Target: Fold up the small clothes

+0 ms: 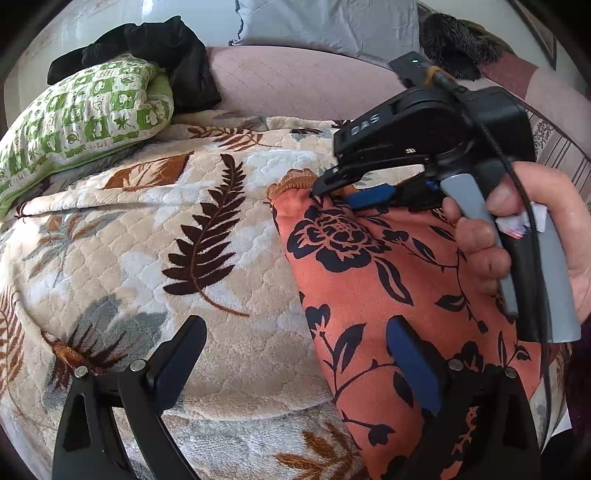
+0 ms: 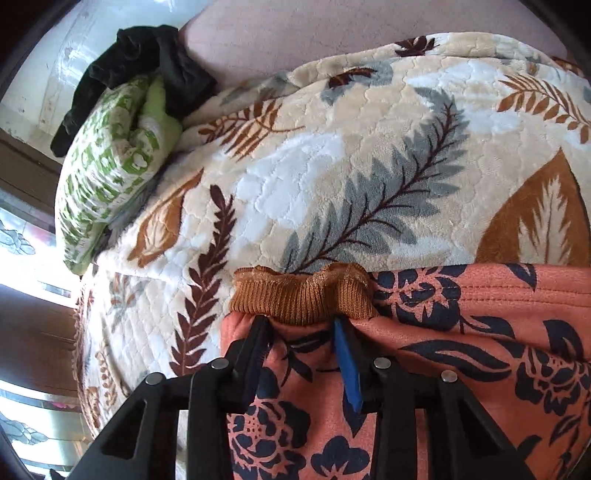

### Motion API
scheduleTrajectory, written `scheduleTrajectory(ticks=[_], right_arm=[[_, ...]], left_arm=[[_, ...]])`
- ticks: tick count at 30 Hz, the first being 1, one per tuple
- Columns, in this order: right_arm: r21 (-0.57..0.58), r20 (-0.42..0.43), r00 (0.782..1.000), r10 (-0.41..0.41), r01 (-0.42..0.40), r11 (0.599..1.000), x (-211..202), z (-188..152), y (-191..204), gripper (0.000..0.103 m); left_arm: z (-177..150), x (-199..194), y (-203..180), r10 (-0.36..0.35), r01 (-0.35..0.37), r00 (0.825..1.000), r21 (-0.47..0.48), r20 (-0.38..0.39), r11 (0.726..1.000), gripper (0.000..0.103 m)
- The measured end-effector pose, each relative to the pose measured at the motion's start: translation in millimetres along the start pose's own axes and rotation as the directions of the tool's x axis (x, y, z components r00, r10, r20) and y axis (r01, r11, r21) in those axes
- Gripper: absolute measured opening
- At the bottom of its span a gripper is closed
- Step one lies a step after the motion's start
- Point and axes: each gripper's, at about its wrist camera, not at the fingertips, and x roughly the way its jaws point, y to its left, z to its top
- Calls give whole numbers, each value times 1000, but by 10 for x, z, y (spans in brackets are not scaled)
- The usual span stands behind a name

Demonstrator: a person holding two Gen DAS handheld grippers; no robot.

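Observation:
A small salmon-orange garment with dark navy flowers (image 1: 373, 280) lies on a leaf-patterned blanket (image 1: 207, 236). It has a brown ribbed cuff (image 2: 301, 295), also seen in the left wrist view (image 1: 291, 182). My right gripper (image 2: 301, 326) pinches a bunch of the fabric just below the cuff; it shows from the side in the left wrist view (image 1: 332, 188). My left gripper (image 1: 295, 347) is open and empty, low over the garment's left edge, one finger over the blanket, one over the garment.
A green-and-white patterned pillow (image 1: 85, 118) lies at the far left with black clothing (image 1: 155, 48) on it. A pink cover (image 1: 295, 81) and a grey pillow (image 1: 325, 22) lie behind. A dark furry item (image 1: 454, 40) is at the far right.

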Motion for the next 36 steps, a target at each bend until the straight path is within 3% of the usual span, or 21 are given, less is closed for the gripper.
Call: scheduleTrajectory(ticks=[4, 8, 11, 15, 17, 19, 21, 27, 29, 36], right_arm=[[28, 104, 993, 62, -65, 997, -570, -153, -213, 42], [87, 182, 980, 77, -94, 992, -1223, -443, -653, 69], [125, 216, 974, 61, -89, 988, -1584, -733, -981, 69], [190, 177, 981, 78, -112, 975, -1737, -1048, -1331, 69], [194, 158, 985, 74, -104, 975, -1719, -1171, -1446, 69], [205, 130, 989, 65, -91, 975, -1659, -1266, -1540, 69], [234, 121, 987, 103, -129, 964, -1559, -1311, -1624, 69], [250, 65, 983, 171, -182, 951, -1084, -1330, -1690, 70], [249, 88, 973, 212, -228, 941, -1021, -1331, -1694, 76], [210, 118, 949, 294, -313, 926, -884, -1243, -1554, 78]], left_arm=[[25, -36, 100, -47, 46, 999, -37, -2, 998, 98], [51, -107, 187, -151, 152, 988, -100, 18, 983, 98], [52, -131, 163, -213, 213, 977, -101, 18, 972, 98], [28, -103, 50, -256, 254, 967, -69, -15, 965, 98], [11, -80, -23, -237, 235, 971, -43, -32, 971, 98], [-9, -32, -114, -157, 157, 986, -4, -53, 988, 98], [-33, 38, -183, -106, 108, 990, 22, -91, 994, 98], [-57, 40, -200, -90, 92, 992, 21, -90, 996, 98], [-55, 37, -225, -76, 78, 994, 23, -82, 997, 98], [-48, 76, -395, -55, 59, 996, 58, -72, 997, 98]])
